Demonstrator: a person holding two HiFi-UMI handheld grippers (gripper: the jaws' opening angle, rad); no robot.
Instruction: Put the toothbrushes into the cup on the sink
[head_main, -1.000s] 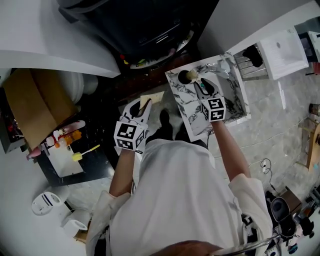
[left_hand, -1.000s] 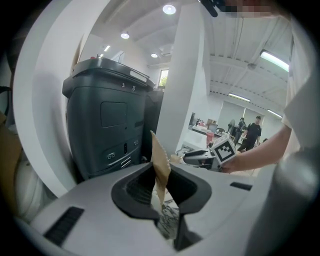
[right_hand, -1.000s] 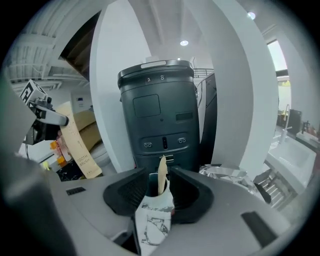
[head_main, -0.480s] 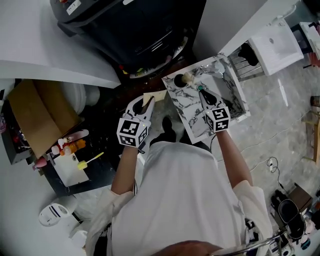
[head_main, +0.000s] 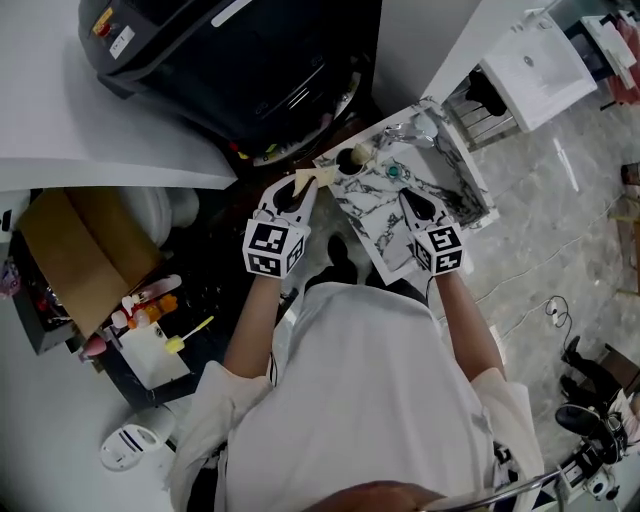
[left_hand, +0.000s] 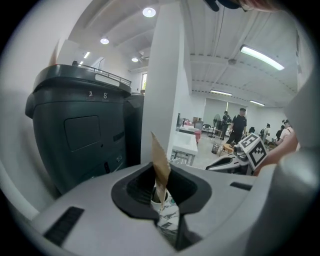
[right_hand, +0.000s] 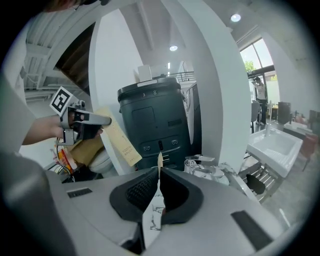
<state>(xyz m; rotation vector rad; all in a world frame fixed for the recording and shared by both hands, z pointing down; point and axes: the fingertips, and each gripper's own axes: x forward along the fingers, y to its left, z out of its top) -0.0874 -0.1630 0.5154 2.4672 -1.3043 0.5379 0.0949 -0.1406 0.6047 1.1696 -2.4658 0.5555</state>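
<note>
My left gripper is shut on a flat tan toothbrush box, whose far end reaches the corner of the marble sink top beside the dark-mouthed cup. In the left gripper view the box stands edge-on between the jaws. My right gripper hovers over the sink top, shut on a thin pale toothbrush handle seen edge-on. A green end lies just beyond its jaws. From the right gripper view, the left gripper and its box show at left.
A big black machine stands behind the sink top. A chrome tap sits at its back edge. A white basin and wire rack are at right. A cardboard box and a cluttered shelf are at left.
The left gripper has carried the box forward, closer to the cup. The right gripper's jaws have closed over the sink top, and it has drawn back slightly.
</note>
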